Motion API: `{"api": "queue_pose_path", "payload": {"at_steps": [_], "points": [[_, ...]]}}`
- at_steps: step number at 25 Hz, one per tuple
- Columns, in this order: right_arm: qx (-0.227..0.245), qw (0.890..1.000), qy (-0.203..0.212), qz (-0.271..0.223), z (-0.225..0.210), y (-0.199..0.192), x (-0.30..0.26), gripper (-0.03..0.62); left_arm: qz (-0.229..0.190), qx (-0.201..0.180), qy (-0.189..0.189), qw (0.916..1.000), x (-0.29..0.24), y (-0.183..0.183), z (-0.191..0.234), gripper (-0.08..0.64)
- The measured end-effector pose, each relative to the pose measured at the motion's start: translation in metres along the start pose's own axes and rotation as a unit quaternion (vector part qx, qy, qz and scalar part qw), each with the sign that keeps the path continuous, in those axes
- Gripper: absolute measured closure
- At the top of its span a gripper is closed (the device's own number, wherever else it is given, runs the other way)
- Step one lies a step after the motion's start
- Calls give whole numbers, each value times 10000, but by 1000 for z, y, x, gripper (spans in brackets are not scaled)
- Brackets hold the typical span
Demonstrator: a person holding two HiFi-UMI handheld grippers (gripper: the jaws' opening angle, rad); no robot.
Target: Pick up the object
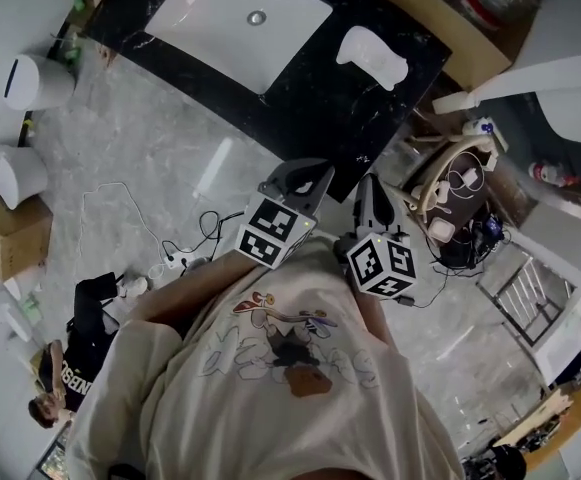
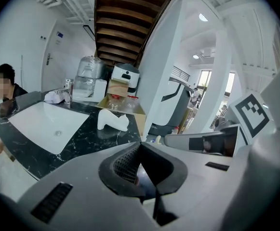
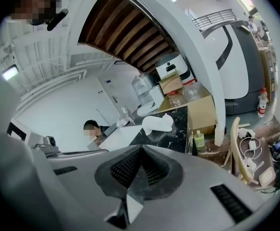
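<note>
A white, curved object (image 1: 372, 56) lies on the black marble countertop (image 1: 320, 98), to the right of a white sink (image 1: 240, 18). Both grippers hang side by side in front of the counter's near edge, well short of the object. My left gripper (image 1: 300, 173) is shut with nothing in it, and my right gripper (image 1: 368, 183) is shut and empty too. In the left gripper view the object (image 2: 112, 121) lies beyond the closed tips (image 2: 140, 146), right of the sink (image 2: 48, 124). In the right gripper view it (image 3: 157, 123) lies past that gripper's closed tips (image 3: 141, 148).
A cardboard box (image 2: 123, 105) and a water jug (image 2: 89, 73) stand behind the object. A person (image 2: 5, 88) is at the counter's far side. Cables (image 1: 185, 253) lie on the floor at left. A chair with clutter (image 1: 460, 193) stands right of the counter, beside a green bottle (image 3: 199, 139).
</note>
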State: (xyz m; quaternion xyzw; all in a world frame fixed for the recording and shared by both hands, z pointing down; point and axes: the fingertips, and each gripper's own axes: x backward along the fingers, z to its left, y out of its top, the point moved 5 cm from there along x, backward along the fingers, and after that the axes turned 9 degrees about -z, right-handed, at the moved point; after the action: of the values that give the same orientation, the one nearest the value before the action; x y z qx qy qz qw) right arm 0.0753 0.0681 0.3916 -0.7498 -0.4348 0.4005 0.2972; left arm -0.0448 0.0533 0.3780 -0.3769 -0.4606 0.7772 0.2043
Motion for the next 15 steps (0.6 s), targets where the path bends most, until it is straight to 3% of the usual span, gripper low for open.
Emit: {"api": "queue_pose_path", "payload": {"at_steps": [15], "points": [[130, 9960, 802, 386, -11, 27, -49, 574, -324, 122, 822, 9960, -26, 24, 13, 546]]}}
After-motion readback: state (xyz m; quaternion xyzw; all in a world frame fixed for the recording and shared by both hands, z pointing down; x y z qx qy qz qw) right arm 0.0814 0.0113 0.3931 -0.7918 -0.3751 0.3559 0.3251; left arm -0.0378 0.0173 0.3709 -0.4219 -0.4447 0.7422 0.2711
